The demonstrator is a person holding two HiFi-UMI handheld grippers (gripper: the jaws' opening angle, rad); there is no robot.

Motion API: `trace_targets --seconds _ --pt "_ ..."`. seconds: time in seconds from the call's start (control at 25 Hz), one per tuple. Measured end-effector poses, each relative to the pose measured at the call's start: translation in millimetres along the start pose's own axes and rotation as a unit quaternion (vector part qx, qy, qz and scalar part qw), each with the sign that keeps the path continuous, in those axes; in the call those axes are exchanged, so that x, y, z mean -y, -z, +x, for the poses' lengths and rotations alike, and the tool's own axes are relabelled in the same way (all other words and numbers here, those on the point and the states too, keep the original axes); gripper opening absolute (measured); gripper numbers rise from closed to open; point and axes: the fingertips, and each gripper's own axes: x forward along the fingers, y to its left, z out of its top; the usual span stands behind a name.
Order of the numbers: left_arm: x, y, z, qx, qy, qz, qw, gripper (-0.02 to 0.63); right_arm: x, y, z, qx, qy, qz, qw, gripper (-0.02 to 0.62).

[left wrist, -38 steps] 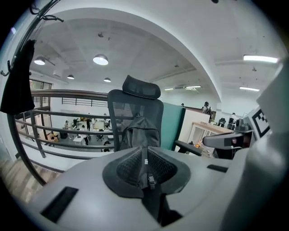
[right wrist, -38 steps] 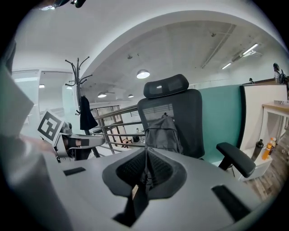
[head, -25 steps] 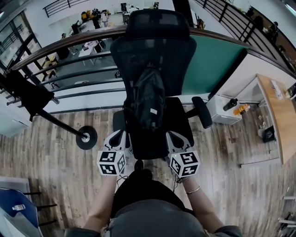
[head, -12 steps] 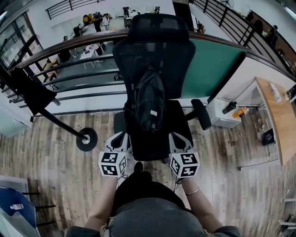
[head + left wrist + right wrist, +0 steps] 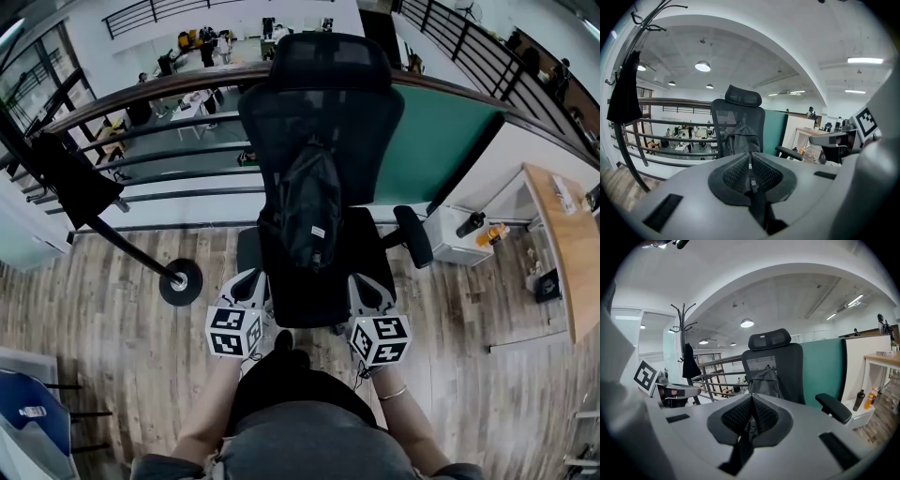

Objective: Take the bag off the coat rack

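We hold the left gripper (image 5: 247,283) and the right gripper (image 5: 364,287) at lower centre of the head view, each with its jaws pressed together on nothing. The black bag (image 5: 309,211) leans on the office chair (image 5: 323,103) at centre, well apart from the coat rack (image 5: 141,253) at left, where a dark garment (image 5: 75,183) hangs.

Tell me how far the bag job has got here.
Done, perhaps: a backpack rests on the chair, off the coat rack. In hand: nothing; the left claw and right claw are shut and empty, in front of the chair. Left: a dark thing hangs on the rack; I cannot tell whether it is a bag or a garment. If it is the bag, everything is left to do.
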Motion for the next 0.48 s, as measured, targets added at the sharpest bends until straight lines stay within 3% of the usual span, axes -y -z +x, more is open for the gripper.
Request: trace_targets --seconds 0.48 --pt "1.1 -6.6 9.1 0.002 0.005 0.005 1.0 0.035 3.2 1.7 8.0 -0.007 -0.005 0.009 1.0 0.002"
